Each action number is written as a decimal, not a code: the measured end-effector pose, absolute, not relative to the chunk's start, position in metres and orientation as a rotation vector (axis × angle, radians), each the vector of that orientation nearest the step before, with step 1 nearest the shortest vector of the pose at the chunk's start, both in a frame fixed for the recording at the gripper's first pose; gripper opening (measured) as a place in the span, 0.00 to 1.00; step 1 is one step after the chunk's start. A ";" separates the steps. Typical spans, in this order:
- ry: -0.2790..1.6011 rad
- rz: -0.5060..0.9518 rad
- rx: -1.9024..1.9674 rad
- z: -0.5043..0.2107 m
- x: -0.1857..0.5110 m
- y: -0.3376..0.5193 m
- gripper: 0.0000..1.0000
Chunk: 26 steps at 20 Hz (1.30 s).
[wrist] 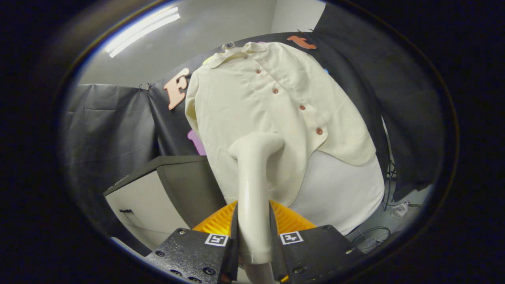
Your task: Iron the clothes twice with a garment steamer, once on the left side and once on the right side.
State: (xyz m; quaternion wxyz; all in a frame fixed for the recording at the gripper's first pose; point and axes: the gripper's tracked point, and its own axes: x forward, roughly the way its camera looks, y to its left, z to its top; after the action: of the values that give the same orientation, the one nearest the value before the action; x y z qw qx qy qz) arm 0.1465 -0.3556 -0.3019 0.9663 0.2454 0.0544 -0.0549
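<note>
The fingers (254,236) are clamped on the steamer (254,189), one on each side of its pale handle. The handle rises straight ahead from between them and bends at the top into a head that lies against the shirt (268,114), low on its front and just beside the lowest button.

The shirt hangs on the booth wall, collar up, tilted in this view. Its buttoned placket runs down the middle with four reddish buttons showing. It is cream, smooth over the chest, with soft folds near the hem. Under the hem a white cloth (339,189) hangs lower, down past the fingers on the right.

To the left of the shirt, a cabinet (158,189) with a dark top and pale front stands near the steamer, its corner close to the shirt's lower edge. To the right, the dark curtain (394,98) hangs just beside the shirt's sleeve, and cables (371,236) lie on the floor below it.
</note>
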 end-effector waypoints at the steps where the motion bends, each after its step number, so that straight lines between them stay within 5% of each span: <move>1: 0.118 -0.112 0.505 -0.310 0.143 -0.355 0.33; 14: 0.166 -0.157 0.669 -0.347 0.103 -0.371 0.32; 26: -0.077 -0.196 0.545 -0.174 0.124 -0.464 0.31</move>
State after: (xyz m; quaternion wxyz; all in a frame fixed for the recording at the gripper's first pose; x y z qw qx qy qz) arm 0.1237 -0.4639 -0.1741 0.9577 0.2684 -0.0379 -0.0967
